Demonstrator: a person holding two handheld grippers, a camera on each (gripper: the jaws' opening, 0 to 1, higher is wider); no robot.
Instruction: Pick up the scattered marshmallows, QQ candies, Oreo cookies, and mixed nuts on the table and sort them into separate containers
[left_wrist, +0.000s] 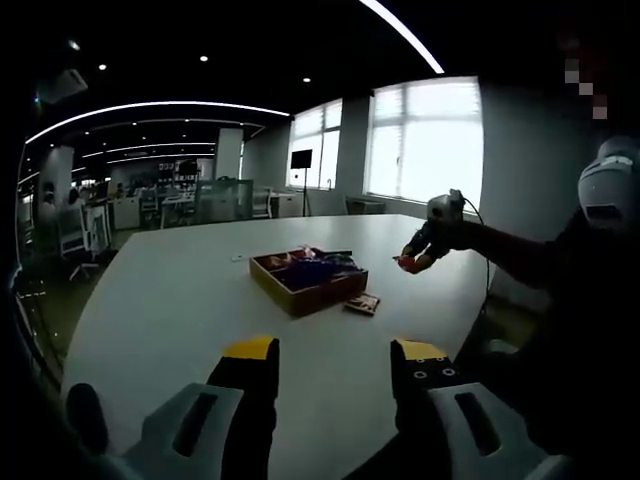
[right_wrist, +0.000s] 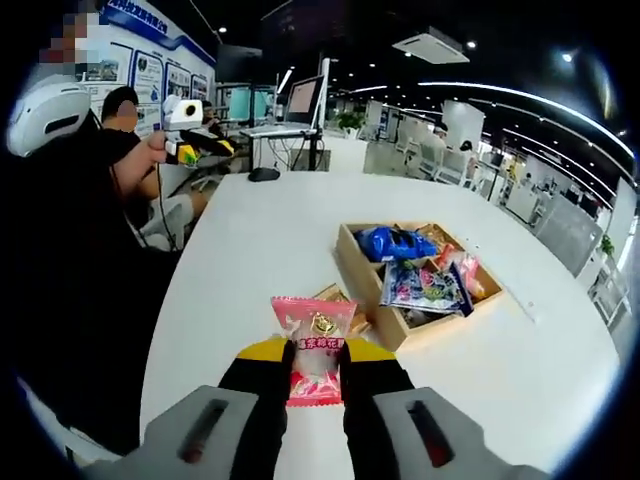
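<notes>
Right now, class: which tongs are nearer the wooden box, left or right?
Right. The right tongs, shut on a pink packet, hang just short of the wooden box. The left tongs are open and farther back across bare table from it.

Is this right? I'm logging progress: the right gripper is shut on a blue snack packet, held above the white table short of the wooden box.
Not quite: the packet is pink, not blue. The right gripper view shows the right gripper shut on it above the white table, short of the wooden box. The blue packet lies inside that box.
</notes>
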